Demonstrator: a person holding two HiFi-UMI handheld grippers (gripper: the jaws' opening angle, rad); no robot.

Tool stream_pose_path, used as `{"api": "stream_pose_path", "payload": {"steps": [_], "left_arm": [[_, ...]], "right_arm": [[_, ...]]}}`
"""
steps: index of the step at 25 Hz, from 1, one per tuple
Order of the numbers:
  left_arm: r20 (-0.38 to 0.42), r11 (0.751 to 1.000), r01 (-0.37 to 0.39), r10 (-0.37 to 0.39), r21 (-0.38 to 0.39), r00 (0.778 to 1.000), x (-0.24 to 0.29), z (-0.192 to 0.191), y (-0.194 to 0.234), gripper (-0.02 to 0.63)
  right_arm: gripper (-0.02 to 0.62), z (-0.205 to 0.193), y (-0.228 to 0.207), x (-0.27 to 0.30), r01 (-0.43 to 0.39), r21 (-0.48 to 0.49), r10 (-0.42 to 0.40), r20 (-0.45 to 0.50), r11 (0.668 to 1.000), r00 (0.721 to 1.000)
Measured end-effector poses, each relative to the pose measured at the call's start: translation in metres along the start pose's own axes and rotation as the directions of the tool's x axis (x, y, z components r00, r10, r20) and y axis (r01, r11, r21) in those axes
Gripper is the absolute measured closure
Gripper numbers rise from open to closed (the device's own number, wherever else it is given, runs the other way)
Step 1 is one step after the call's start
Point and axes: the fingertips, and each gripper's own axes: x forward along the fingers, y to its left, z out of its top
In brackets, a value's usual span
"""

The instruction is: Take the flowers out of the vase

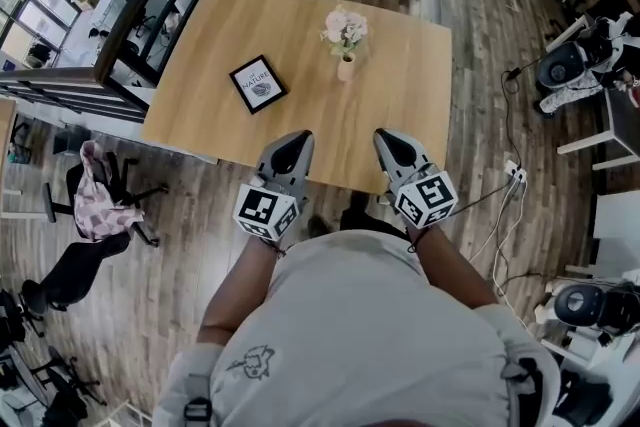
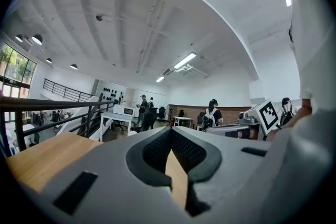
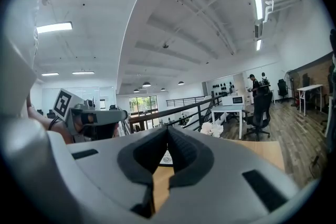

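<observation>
Centrally: fluffy pale flowers (image 1: 345, 27) in cylindrical vase (image 1: 345, 68), smooth wood-grain table (image 1: 400, 115).

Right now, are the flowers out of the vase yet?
Not yet. Done: nothing, the flowers stand in the vase on the table. In hand: nothing, left gripper and right gripper are shut, empty, at the near edge. Left: grab the flowers, lift them out.

Table (image 1: 200, 95): light honey wood, fine grain.
Flowers (image 1: 345, 27), 12 o'clock side of table: pale pink-white.
Vase (image 1: 346, 68): cream.
Picture frame (image 1: 258, 83), 9 o'clock of vase: black border, white face.
Left gripper (image 1: 291, 143), right gripper (image 1: 388, 140): grey shells, white cubes with black square markers.
Floor (image 1: 470, 65): grey-brown planks.
</observation>
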Motion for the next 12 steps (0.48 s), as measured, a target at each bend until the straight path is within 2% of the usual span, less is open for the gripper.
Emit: {"api": "stream_pose_path", "payload": {"steps": [6, 12], "left_arm": [[-0.026, 1.0, -0.022, 0.022, 0.017, 0.999, 0.024, -0.006, 0.016, 0.601], [-0.061, 0.997, -0.068, 0.069, 0.02, 0.996, 0.054, -0.015, 0.041, 0.603]], "right_arm": [[0.589, -0.007, -0.032, 0.03, -0.004, 0.012, 0.005, -0.024, 1.0, 1.0], [0.551, -0.015, -0.07, 0.075, -0.04, 0.014, 0.041, -0.072, 0.999, 0.997]]}}
